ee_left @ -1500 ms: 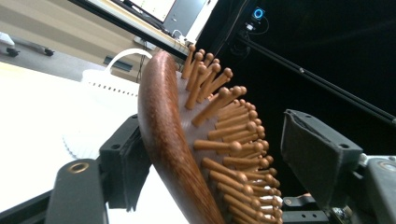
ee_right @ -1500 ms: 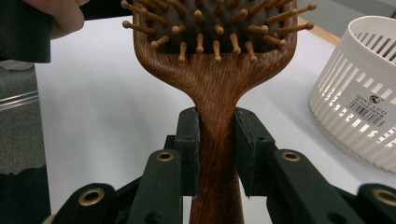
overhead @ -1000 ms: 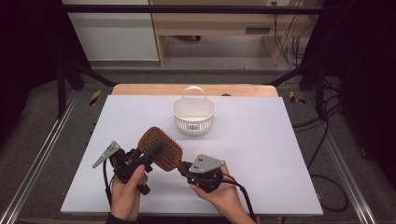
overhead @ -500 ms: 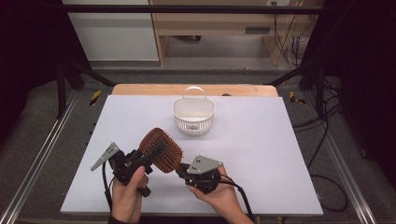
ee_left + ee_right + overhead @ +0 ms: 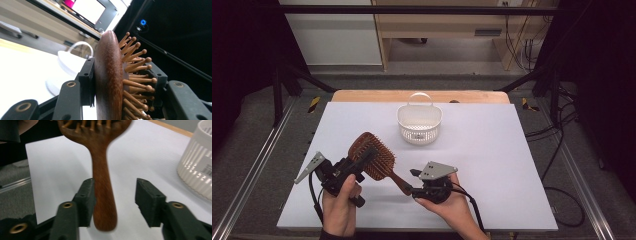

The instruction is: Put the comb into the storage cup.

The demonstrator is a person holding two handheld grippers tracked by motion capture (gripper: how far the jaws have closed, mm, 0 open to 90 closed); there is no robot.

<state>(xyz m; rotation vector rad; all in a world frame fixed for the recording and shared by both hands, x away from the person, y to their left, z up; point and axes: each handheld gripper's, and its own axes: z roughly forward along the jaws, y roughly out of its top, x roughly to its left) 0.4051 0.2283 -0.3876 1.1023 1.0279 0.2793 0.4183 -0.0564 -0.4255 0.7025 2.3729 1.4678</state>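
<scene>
1. A wooden hairbrush (image 5: 373, 159) is held above the white table (image 5: 512, 165), at lower left of centre in the high view.
2. Its head is pinched by the left gripper (image 5: 354, 167), one jaw on the back, the other on the bristles.
3. The jaws of the right gripper (image 5: 113, 195) have just been opening; they are seen spread, the handle between them and beside one pad.
4. A white basket (image 5: 419, 122) is seen near the upper centre.

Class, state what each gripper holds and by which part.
Left gripper clamps the brown wooden paddle hairbrush by its head; right gripper, jaws just opened, holds nothing, with the handle between them.
</scene>
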